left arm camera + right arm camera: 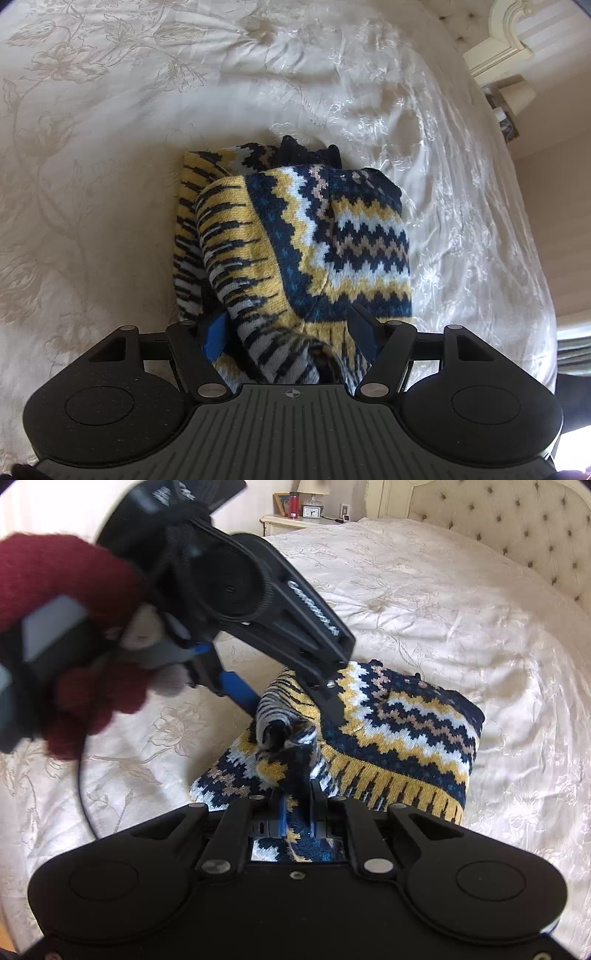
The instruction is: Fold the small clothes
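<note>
A small knitted sweater (306,236) with navy, yellow, white and tan zigzags lies partly folded on the cream bedspread (110,184). My left gripper (291,328) is open wide, its fingers on either side of a bunched, striped part of the sweater. In the right wrist view the sweater (399,734) lies in the middle. My right gripper (297,812) is shut on a fold of the sweater near its front edge. The left gripper (295,709) shows there from the upper left, held by a hand in a dark red glove (62,627), with its fingers over the striped part.
The bed has a tufted cream headboard (517,528) at the far right. A nightstand (295,522) with a lamp, clock, red bottle and picture frame stands beyond the bed. A black cable (83,794) hangs from the left gripper over the bedspread.
</note>
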`<control>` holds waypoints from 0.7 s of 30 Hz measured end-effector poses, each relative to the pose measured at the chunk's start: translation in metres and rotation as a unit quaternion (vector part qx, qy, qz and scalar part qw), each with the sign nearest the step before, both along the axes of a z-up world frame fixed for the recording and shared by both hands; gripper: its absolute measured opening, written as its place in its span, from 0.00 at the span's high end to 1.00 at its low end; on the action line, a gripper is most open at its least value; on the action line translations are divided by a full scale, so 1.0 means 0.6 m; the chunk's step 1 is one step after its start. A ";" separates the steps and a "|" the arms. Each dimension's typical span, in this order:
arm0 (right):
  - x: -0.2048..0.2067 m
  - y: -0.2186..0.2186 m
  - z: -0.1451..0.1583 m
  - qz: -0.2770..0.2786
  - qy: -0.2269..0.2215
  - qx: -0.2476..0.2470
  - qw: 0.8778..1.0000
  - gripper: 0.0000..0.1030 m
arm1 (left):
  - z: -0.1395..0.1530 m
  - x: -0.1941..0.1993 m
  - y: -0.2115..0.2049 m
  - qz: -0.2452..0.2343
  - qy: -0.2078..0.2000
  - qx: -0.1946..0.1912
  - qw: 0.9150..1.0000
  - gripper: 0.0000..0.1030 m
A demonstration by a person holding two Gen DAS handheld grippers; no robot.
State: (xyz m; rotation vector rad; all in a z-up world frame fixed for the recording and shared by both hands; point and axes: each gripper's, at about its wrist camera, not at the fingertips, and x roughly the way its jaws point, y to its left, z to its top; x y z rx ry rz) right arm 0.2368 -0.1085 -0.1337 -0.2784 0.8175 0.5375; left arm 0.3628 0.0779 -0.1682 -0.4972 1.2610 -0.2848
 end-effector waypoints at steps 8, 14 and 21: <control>-0.001 0.005 0.001 -0.005 0.016 0.017 1.000 0.84 | 0.005 0.017 -0.014 -0.043 -0.045 0.032 0.998 0.91; -0.002 0.006 0.033 -0.013 -0.002 0.049 0.999 0.84 | 0.072 0.001 -0.001 -0.076 -0.132 0.048 0.987 0.91; 0.029 0.079 -0.038 0.042 0.048 0.006 0.998 0.75 | -0.004 0.009 0.053 -0.032 -0.056 0.092 0.994 0.90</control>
